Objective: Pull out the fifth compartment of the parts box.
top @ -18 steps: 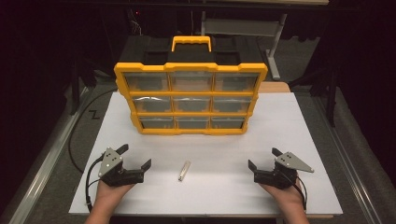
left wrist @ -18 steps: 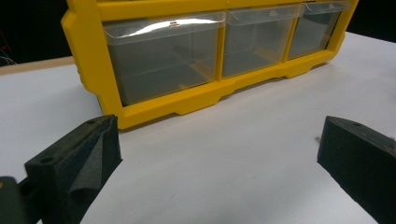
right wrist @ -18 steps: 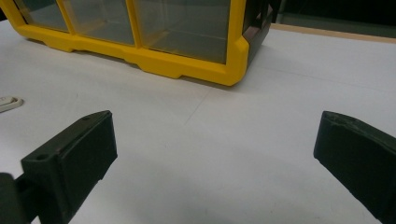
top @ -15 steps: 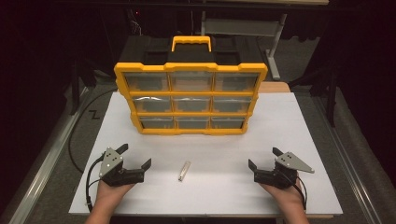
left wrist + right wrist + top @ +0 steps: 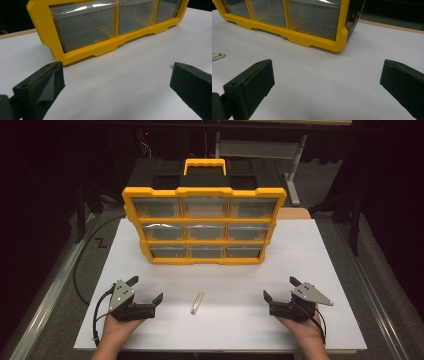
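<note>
Left gripper [image 5: 147, 290] at about 7 o'clock on the white table [image 5: 330, 270], resting in the hand, jaws spread wide with nothing between; in the left gripper view, bare table between the two black jaws.

Small pale metal piece [image 5: 197, 303] lying flat at 6 o'clock, between the two grippers, nearer the left one, touching neither. What kind of piece it is cannot be told. Its end also caught at 9 o'clock in the right gripper view [image 5: 217, 56].

Yellow drawer box [image 5: 204, 227] standing upright at 12 o'clock, well apart from both grippers. Nine clear drawers in three rows, all pushed in; contents not readable through the fronts. Bottom-row drawer fronts close up in both gripper views [image 5: 85, 27].

Right gripper [image 5: 279, 288] at about 5 o'clock, likewise resting in the hand, jaws spread wide and holding nothing.

Judged step: start position, before any reach; nothing picked up, no drawer drawn out. Likely job: metal piece into one of the drawers.

Next move, judged: either gripper brought in toward 6 o'clock, jaws lowered astride the narrow width of the piece, then pressed together. Thin, flat piece on a smooth table, so low jaw tips needed; risk of it sliding away or slipping out.
</note>
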`<action>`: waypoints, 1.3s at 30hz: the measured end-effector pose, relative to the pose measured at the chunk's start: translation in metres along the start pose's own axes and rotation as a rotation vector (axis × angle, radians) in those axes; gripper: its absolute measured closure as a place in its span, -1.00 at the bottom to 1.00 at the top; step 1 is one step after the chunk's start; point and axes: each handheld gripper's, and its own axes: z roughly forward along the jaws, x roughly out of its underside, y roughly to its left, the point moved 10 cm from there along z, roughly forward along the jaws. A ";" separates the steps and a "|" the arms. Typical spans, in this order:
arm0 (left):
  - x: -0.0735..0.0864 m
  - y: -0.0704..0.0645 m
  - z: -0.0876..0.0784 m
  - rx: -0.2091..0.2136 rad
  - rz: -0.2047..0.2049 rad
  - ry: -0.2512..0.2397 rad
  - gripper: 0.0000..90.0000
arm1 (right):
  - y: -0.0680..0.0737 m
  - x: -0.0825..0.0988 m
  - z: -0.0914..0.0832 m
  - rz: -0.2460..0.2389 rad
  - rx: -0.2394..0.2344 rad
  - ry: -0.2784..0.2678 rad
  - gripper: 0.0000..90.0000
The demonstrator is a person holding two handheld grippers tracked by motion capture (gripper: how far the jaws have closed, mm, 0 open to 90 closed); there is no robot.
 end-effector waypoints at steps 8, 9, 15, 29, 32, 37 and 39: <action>-0.002 -0.002 0.002 0.008 -0.007 -0.015 -0.99 | -0.003 0.000 0.005 0.012 0.010 0.007 -0.99; -0.002 -0.002 0.002 0.009 -0.010 -0.018 -0.99 | -0.003 0.000 0.005 0.012 0.010 0.007 -0.99; -0.004 -0.004 0.002 0.022 -0.013 -0.029 -0.99 | -0.004 -0.003 0.011 0.011 0.021 0.006 -0.99; -0.005 -0.004 0.000 0.024 -0.003 -0.042 -1.00 | -0.004 -0.010 0.032 -0.004 0.028 0.028 -0.99; -0.005 -0.005 0.001 0.032 -0.012 -0.039 -1.00 | -0.005 -0.011 0.037 -0.014 0.032 0.040 -0.99; -0.005 -0.006 0.001 0.045 -0.009 -0.042 -1.00 | -0.007 -0.014 0.042 -0.019 0.040 0.044 -0.99; -0.005 -0.007 0.002 0.051 -0.008 -0.042 -0.99 | -0.007 -0.015 0.047 -0.020 0.043 0.047 -0.99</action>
